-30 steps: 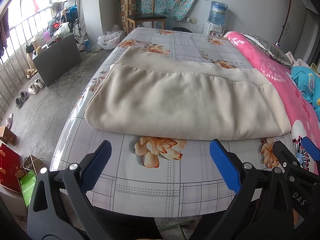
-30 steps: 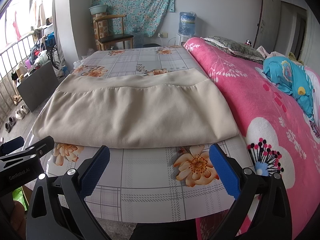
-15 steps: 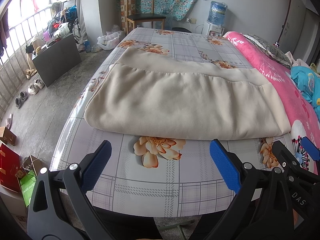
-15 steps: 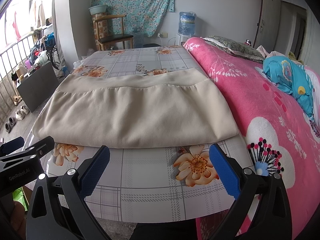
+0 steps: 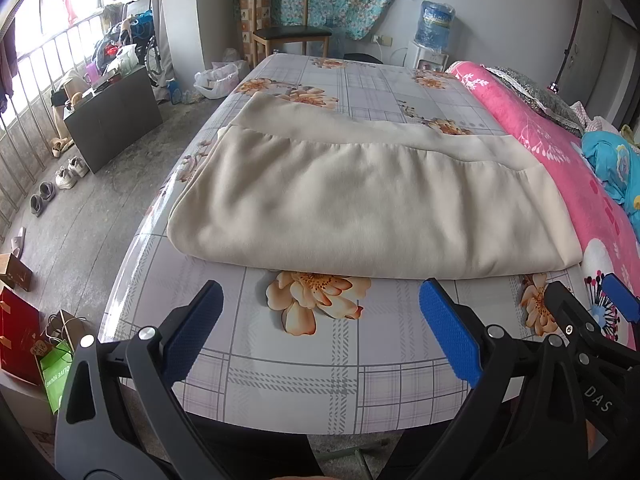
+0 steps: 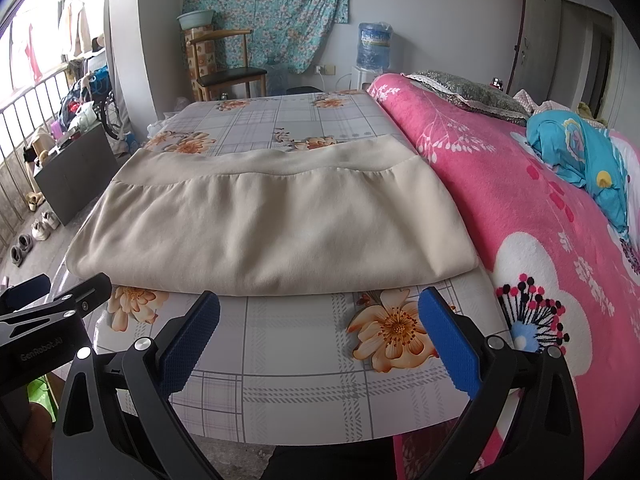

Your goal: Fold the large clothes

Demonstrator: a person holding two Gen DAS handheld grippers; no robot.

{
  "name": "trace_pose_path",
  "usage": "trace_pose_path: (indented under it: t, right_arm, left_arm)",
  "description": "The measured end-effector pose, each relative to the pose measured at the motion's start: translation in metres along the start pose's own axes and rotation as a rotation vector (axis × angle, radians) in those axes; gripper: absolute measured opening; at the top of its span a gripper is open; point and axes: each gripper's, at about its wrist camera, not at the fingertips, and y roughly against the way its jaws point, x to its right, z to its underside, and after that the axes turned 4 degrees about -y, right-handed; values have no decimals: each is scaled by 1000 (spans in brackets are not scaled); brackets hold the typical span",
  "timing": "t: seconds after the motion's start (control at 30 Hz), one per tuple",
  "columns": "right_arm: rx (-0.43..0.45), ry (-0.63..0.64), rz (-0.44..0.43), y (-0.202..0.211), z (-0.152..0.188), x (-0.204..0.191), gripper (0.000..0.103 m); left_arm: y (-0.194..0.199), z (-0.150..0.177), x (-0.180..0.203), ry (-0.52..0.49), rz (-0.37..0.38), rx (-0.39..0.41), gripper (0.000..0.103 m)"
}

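A large beige garment (image 5: 360, 200) lies folded flat on the floral plaid table (image 5: 304, 368), its ribbed hem band at the far side; it also shows in the right wrist view (image 6: 264, 224). My left gripper (image 5: 320, 328) is open and empty, held over the table's near edge, short of the garment's left half. My right gripper (image 6: 320, 328) is open and empty, short of the garment's right half. The right gripper's tip (image 5: 580, 320) shows at the right of the left wrist view, and the left gripper's tip (image 6: 60, 300) shows at the left of the right wrist view.
A bed with a pink floral blanket (image 6: 540, 208) abuts the table's right side, with a blue bundle of cloth (image 6: 580, 160) on it. A wooden chair (image 5: 288, 28) and a water dispenser (image 5: 432, 36) stand beyond the far end. Floor with a dark cabinet (image 5: 112, 116), shoes and bags lies left.
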Motion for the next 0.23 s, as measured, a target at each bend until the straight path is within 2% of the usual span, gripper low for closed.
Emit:
trace_pose_path:
  t: [0.23]
  right_arm:
    - [0,-1,-1,0,0,0,97]
  left_arm:
    - [0,0,1,1,-4,2,95]
